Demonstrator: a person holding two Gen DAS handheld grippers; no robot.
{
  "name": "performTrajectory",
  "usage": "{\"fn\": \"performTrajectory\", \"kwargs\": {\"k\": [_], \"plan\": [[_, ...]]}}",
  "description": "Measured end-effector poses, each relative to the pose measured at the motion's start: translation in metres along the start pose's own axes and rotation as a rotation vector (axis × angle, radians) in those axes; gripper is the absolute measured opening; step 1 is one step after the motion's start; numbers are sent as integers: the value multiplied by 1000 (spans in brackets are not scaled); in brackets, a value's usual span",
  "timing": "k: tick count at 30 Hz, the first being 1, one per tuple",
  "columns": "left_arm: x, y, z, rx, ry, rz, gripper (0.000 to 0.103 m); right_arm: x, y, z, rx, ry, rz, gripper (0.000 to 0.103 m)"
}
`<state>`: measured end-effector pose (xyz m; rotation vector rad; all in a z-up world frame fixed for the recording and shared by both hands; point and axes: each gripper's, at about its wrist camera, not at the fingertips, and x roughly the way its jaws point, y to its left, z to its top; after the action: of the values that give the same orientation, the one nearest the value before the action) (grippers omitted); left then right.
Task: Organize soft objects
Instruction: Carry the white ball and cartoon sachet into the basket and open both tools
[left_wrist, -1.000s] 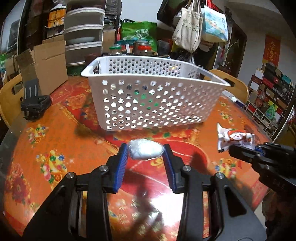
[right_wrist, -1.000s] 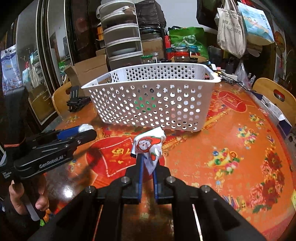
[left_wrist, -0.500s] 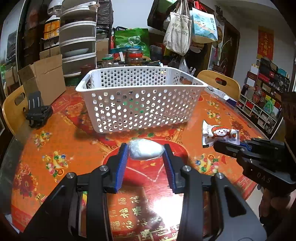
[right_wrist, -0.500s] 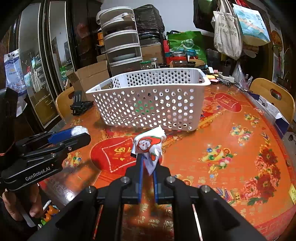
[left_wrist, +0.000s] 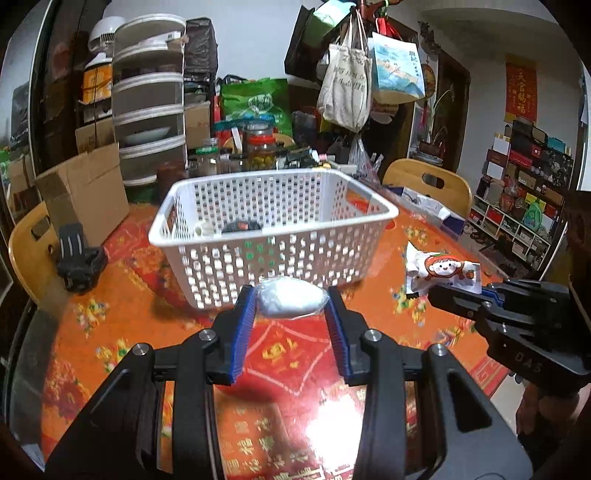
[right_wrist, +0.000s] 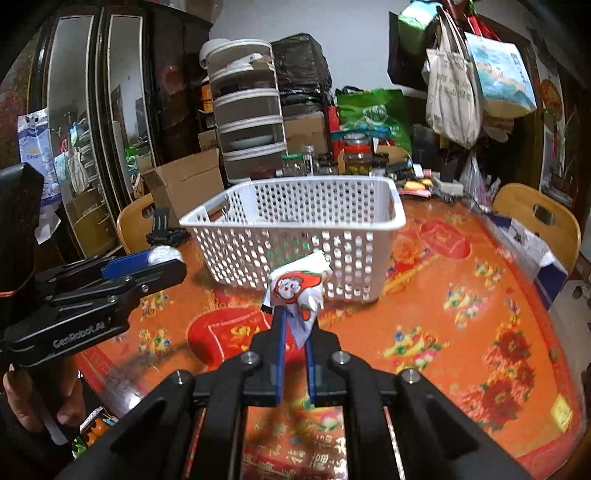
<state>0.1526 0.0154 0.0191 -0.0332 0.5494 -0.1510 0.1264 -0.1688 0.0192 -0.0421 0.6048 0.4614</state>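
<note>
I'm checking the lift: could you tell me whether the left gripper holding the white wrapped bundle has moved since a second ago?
Yes. The left gripper has risen: the white perforated plastic basket now shows its inside, earlier only its wall.

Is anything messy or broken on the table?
Nothing looks spilled or broken. The white basket sits upright on the table. Each claw just holds a soft packet above it: white bundle left, cartoon packet right.

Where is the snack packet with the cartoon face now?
The snack packet is clamped in the right gripper, above the table, in front of the white basket.
</note>
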Motion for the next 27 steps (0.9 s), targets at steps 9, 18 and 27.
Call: {"fn": "performTrajectory", "kwargs": {"k": [9,18,27], "plan": [[12,22,68,-19,-9,-11,36,-2,1,55,-56,-40,2,7],[96,51,141,-87,128,35,36,63,-26,128,-28,72,-12,7],[209,79,149,-135,385,120,36,157,-40,146,-10,309,-51,7]]}}
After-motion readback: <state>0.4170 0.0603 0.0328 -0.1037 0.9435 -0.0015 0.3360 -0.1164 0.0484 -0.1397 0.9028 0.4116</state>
